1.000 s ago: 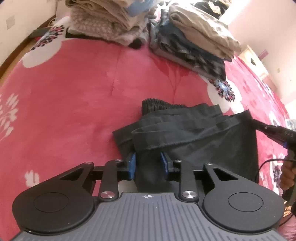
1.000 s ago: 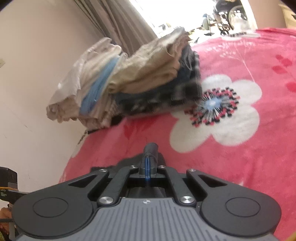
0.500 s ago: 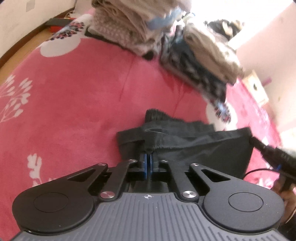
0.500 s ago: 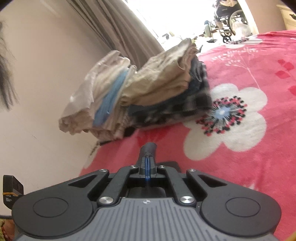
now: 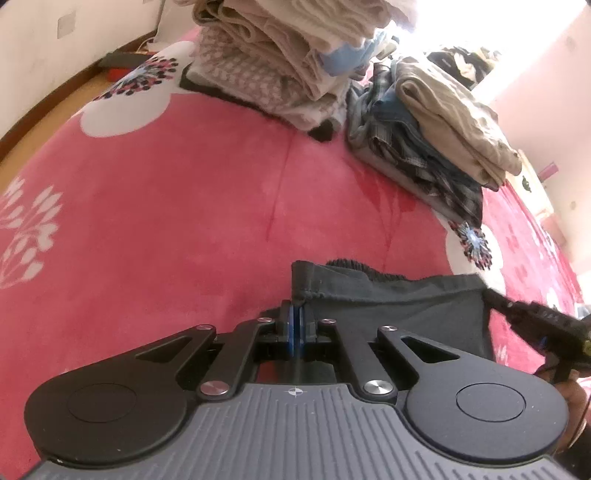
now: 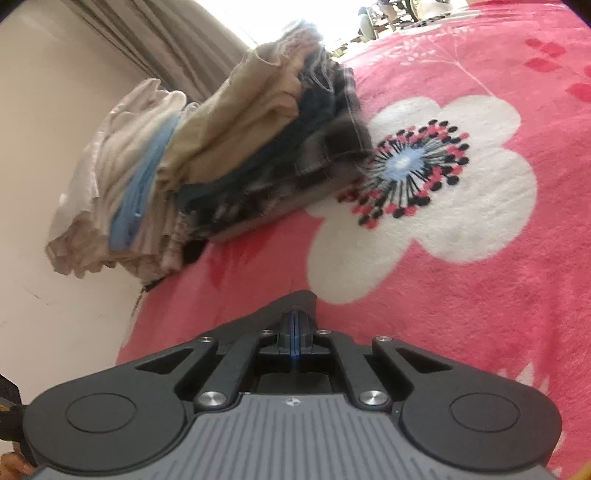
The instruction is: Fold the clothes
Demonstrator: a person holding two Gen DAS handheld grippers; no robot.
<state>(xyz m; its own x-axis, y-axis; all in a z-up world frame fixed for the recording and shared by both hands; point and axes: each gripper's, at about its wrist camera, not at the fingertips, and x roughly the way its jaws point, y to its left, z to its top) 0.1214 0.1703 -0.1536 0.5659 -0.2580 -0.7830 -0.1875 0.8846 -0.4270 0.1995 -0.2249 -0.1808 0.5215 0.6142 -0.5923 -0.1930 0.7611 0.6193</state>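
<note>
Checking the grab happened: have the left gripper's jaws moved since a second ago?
Yes. The left gripper stood open around the folded black garment's edge on the pink floral blanket; now it is shut on that edge.

Pink fleece blanket [image 5: 207, 192] with white flowers covers bed. Off-white wall [image 6: 48, 96] at left, grey-brown curtain [image 6: 162, 40] beside bright, overexposed window [image 5: 458, 33]. Strip of wooden floor [image 5: 44, 110] along dark baseboard. Pale pink wall [image 5: 554, 85] at right.

Left gripper [image 5: 296, 325] clamped tight; right gripper [image 6: 294, 329] likewise.
</note>
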